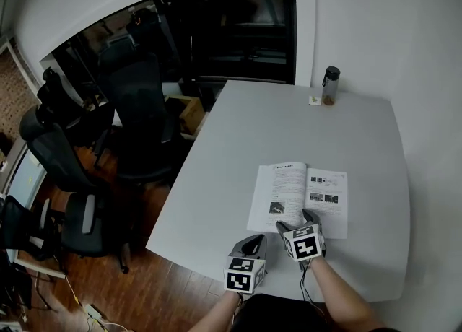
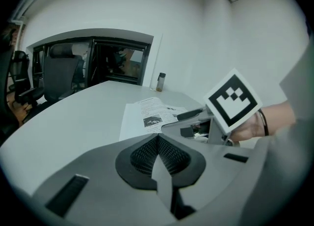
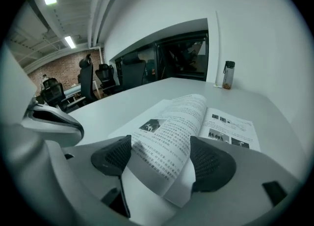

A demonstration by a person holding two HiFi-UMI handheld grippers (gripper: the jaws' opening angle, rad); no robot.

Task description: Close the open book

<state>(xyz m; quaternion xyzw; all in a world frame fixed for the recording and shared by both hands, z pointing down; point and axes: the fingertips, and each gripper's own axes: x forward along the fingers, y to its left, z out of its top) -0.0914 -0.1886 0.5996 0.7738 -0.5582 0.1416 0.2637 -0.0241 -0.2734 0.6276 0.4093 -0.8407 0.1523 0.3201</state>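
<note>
Forearms come in from the near side of the book (image 1: 299,195): the right forearm (image 1: 341,293) runs straight at its near edge, and the left forearm (image 1: 216,316) sits further left. The book lies open on the desk (image 1: 274,125), close to the person's edge. Its right leaf lies flat and its left leaf bulges upward.

The right hand-held gripper (image 3: 162,144) tilts forward and down over the book's near edge. Its jaws stand wide, with the lifted left leaf between the pads and neither pad pressing on it. The left hand-held gripper (image 2: 158,136) points forward and down over bare desk just left of the book's near corner, apart from the pages. Its jaws are closed together with nothing between them. In the left gripper view the right hand (image 2: 252,126) shows a dark band (image 2: 265,122) at the wrist.

Both leaves carry dense lines of print and small dark photographs, but none of it can be read. The right marker cube (image 1: 304,244) and left marker cube (image 1: 244,275) show black-and-white square patterns. Beyond the book's far edge stands a dark-capped bottle (image 1: 330,85), with a small card (image 1: 315,100) just beside it whose print is too small to read.
</note>
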